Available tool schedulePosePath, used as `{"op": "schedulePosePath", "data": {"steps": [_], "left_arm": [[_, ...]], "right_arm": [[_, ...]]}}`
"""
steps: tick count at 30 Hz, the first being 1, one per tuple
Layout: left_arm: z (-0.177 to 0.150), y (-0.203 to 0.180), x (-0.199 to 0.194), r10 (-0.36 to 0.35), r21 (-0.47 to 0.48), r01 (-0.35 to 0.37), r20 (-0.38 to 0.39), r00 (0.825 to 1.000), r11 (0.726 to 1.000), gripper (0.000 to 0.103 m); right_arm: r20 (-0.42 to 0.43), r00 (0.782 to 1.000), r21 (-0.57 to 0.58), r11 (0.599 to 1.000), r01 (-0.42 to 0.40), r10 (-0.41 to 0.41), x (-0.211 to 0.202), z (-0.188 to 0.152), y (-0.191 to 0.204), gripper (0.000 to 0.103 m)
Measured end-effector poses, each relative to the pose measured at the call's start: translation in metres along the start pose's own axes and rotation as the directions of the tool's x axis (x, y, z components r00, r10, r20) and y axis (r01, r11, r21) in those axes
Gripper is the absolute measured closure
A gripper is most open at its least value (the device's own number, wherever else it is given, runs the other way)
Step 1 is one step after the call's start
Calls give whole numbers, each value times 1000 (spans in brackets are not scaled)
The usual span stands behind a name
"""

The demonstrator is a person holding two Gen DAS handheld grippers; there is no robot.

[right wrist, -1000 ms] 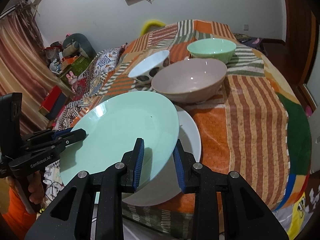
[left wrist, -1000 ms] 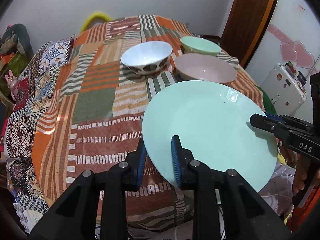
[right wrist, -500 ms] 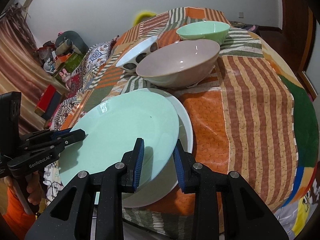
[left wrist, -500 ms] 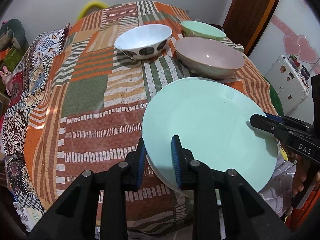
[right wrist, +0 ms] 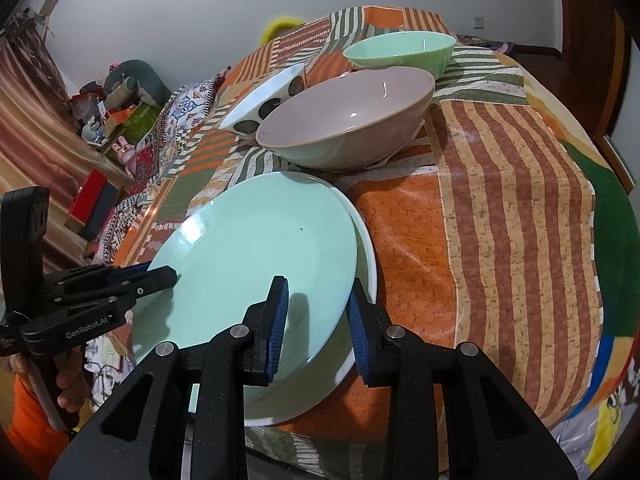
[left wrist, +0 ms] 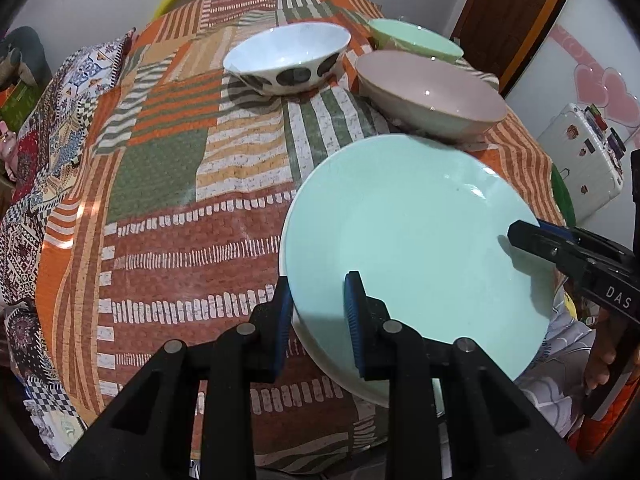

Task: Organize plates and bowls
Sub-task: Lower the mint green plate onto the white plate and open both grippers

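Observation:
A mint green plate (left wrist: 416, 248) (right wrist: 256, 256) is held by both grippers just over a white plate (right wrist: 366, 248), whose rim (left wrist: 340, 380) shows below it. My left gripper (left wrist: 318, 312) is shut on the green plate's near left rim. My right gripper (right wrist: 316, 316) is shut on its right rim. A pink bowl (left wrist: 430, 92) (right wrist: 348, 120), a white spotted bowl (left wrist: 286, 58) (right wrist: 268, 96) and a green bowl (left wrist: 414, 38) (right wrist: 400, 50) stand behind.
The round table (left wrist: 160, 168) (right wrist: 500, 200) has a patchwork cloth. A white case (left wrist: 580, 164) stands right of it. Cluttered boxes and toys (right wrist: 112, 120) lie to the left. A dark door (left wrist: 516, 4) is behind.
Both grippers have lowered the green plate and carried it forward, closer to the bowls. It now lies almost flat over the white plate.

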State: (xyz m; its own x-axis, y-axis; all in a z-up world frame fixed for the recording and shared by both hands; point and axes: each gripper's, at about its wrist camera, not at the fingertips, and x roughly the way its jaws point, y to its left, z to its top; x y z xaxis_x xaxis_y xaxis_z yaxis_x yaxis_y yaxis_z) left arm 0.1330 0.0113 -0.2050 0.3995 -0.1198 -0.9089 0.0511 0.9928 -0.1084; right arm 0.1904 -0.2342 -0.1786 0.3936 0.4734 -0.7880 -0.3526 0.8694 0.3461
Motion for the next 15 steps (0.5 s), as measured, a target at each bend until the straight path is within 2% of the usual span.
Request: {"op": "schedulePosePath", "data": {"steps": [7, 10, 15], "left_arm": [[-1, -9, 2, 54, 57, -54, 4, 999, 997, 77], [-2, -16, 0, 27, 83, -28, 11, 1000, 996, 77], [-2, -23, 0, 39, 106, -41, 26, 999, 994, 77]], "right_arm": [[-6, 1000, 0, 1000, -2, 2, 5, 0, 0, 76], [0, 1000, -18, 1000, 3, -3, 6, 2, 4, 74], [-3, 1000, -37, 999, 24, -24, 8, 4, 7, 74]]}}
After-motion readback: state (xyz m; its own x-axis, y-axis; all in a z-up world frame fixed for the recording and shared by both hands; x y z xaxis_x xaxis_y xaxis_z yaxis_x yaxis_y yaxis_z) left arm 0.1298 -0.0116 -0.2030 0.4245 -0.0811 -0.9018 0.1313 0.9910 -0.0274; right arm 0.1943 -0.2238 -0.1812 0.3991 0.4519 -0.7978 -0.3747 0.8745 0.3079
